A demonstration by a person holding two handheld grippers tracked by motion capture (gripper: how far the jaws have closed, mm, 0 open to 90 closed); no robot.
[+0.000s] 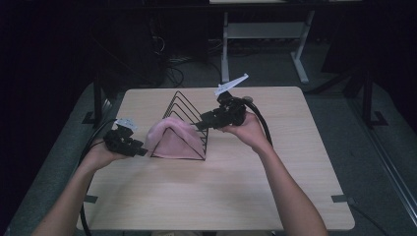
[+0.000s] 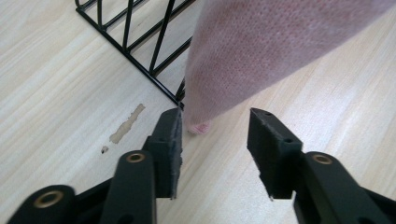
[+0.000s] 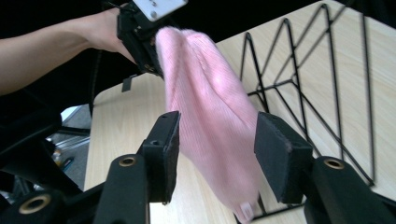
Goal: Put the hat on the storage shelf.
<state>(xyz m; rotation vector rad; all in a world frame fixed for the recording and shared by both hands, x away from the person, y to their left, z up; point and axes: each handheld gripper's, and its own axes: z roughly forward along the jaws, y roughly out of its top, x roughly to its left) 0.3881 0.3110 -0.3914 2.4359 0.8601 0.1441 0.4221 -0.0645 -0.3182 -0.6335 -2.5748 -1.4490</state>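
A pink knitted cloth (image 1: 173, 138) hangs over the front triangle of a black wire rack (image 1: 189, 104) in the middle of the wooden table (image 1: 221, 187). My left gripper (image 1: 140, 150) sits at the cloth's left lower edge. In the left gripper view it (image 2: 215, 116) is open, and the cloth's bottom corner (image 2: 219, 56) hangs just ahead of the jaws beside the rack's corner (image 2: 154, 70). My right gripper (image 1: 199, 126) is at the cloth's right side. It (image 3: 217, 119) is open, with the cloth (image 3: 210, 116) lying between the two pads but not pinched.
The rack's other wire triangles (image 3: 317, 79) stand behind the cloth. A chipped mark (image 2: 126, 123) shows on the tabletop near the rack. White desk legs (image 1: 225, 46) and cables lie on the floor beyond the table's far edge. Tape tabs (image 1: 339, 198) mark the table's sides.
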